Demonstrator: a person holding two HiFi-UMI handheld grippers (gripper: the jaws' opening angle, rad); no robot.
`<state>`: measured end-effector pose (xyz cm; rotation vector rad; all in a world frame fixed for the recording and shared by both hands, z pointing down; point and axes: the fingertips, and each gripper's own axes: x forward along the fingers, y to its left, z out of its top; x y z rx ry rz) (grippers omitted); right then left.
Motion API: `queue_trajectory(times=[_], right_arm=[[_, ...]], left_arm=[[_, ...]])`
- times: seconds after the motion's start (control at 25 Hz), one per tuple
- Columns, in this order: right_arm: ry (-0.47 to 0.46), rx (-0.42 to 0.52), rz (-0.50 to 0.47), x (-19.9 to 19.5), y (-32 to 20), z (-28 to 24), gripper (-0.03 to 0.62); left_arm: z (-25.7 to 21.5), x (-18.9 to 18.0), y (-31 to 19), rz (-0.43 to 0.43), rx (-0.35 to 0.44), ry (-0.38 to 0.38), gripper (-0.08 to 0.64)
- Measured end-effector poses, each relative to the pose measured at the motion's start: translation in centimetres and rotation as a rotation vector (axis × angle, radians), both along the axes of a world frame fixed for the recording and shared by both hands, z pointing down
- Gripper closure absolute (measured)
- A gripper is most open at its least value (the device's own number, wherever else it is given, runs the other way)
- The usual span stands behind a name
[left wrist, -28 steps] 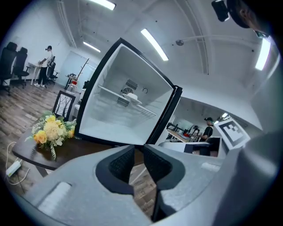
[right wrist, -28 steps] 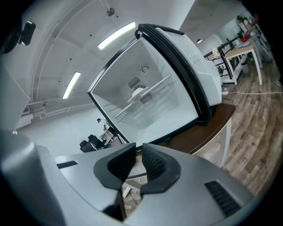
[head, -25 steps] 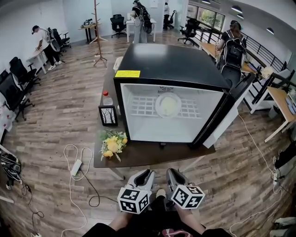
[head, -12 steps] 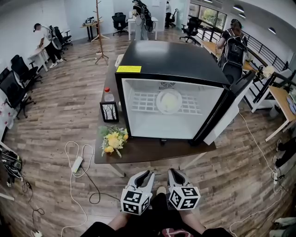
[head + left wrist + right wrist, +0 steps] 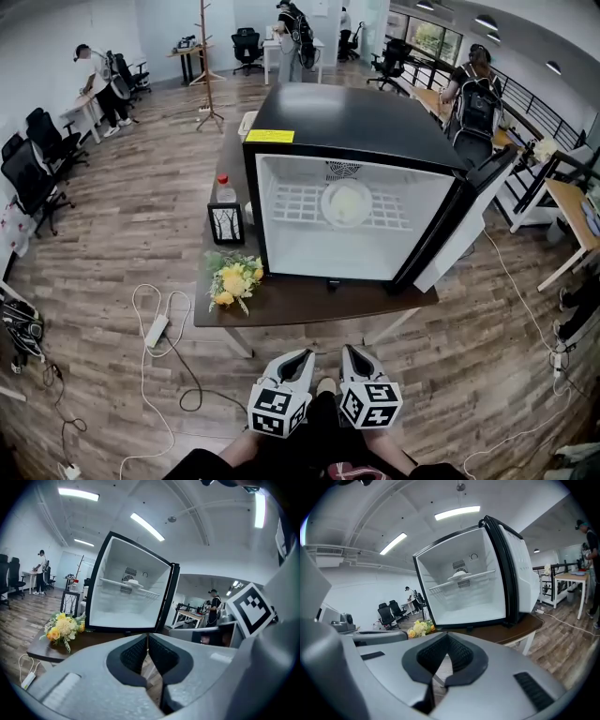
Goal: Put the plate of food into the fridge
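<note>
A white plate of pale food (image 5: 346, 202) lies on the wire shelf inside the open mini fridge (image 5: 347, 122), which stands on a dark wooden table (image 5: 309, 305). The plate (image 5: 133, 582) shows on the shelf in the left gripper view, and the plate (image 5: 460, 574) shows there in the right gripper view too. Both grippers hang low in front of the person's body, well short of the table. My left gripper (image 5: 302, 357) is closing, its tips meeting with nothing between them. My right gripper (image 5: 349, 352) is shut and empty.
The fridge door (image 5: 459, 234) stands swung out to the right. Left of the fridge on the table are a yellow flower bunch (image 5: 232, 279), a black picture frame (image 5: 226, 224) and a red-capped bottle (image 5: 223, 190). A power strip with cables (image 5: 156, 330) lies on the floor. People work at desks farther off.
The left gripper's jaws have drawn together. Both grippers have sunk slightly toward the person's body. The fridge and the plate have not moved.
</note>
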<state>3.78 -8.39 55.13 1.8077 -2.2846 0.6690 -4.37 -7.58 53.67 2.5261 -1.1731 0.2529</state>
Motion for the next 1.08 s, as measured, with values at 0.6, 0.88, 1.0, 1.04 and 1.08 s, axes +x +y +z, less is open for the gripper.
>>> queue_trajectory(times=[0.6,0.88,1.0,1.04,1.08], right_arm=[[0.065,0.017,0.026,0.3,1.8,0.2,0.585],[0.063,0.034,0.024,0.3,2.3,0.4,0.586],[0.062,0.05,0.009,-0.1,2.5,0.2,0.586],[0.061,0.053,0.006,-0.2,2.6,0.1,0.586],[0.06,0.056,0.003,-0.3,2.7,0.0,0.586]], left_arm=[[0.0,-1.1,-0.4,-0.058,-0.012,0.001,0.551],[0.4,-0.9,0.4,-0.044,-0.002,-0.015,0.551],[0.5,-0.9,0.8,-0.048,-0.007,-0.012,0.551],[0.6,-0.9,1.0,-0.048,-0.008,-0.013,0.551],[0.6,-0.9,1.1,-0.048,-0.008,-0.014,0.551]])
